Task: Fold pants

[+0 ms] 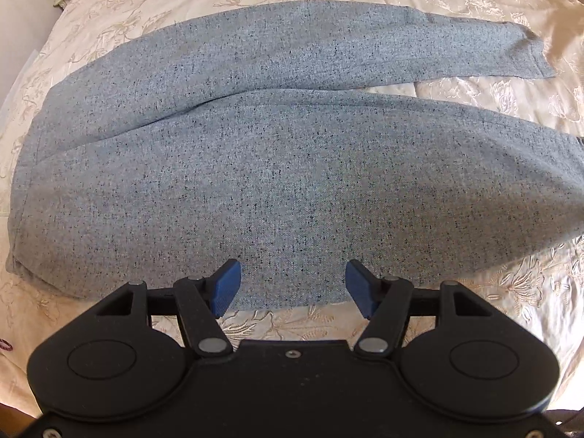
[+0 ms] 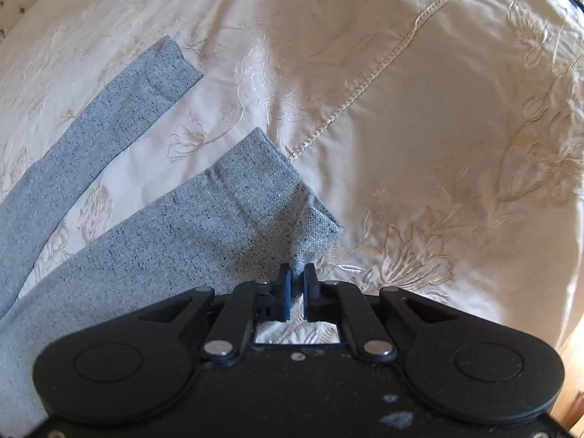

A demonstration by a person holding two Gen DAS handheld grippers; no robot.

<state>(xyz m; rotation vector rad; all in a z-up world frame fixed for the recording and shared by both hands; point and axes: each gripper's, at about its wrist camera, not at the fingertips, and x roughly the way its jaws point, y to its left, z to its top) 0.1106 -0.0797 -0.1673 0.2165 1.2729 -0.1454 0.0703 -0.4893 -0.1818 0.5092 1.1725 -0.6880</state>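
We look steeply down along each tool from close above the bed (image 1: 474, 7), both views sharing the pants (image 1: 273, 168) legs.

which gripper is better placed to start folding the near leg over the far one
Right. The right gripper is shut on the cuff corner of the near leg, ready to lift. The left gripper is open above the near edge of the pants, gripping nothing yet.

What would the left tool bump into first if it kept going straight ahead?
Most likely the gray pants. The open left tool points down at the near edge of the pants on the bedspread, with nothing in between.
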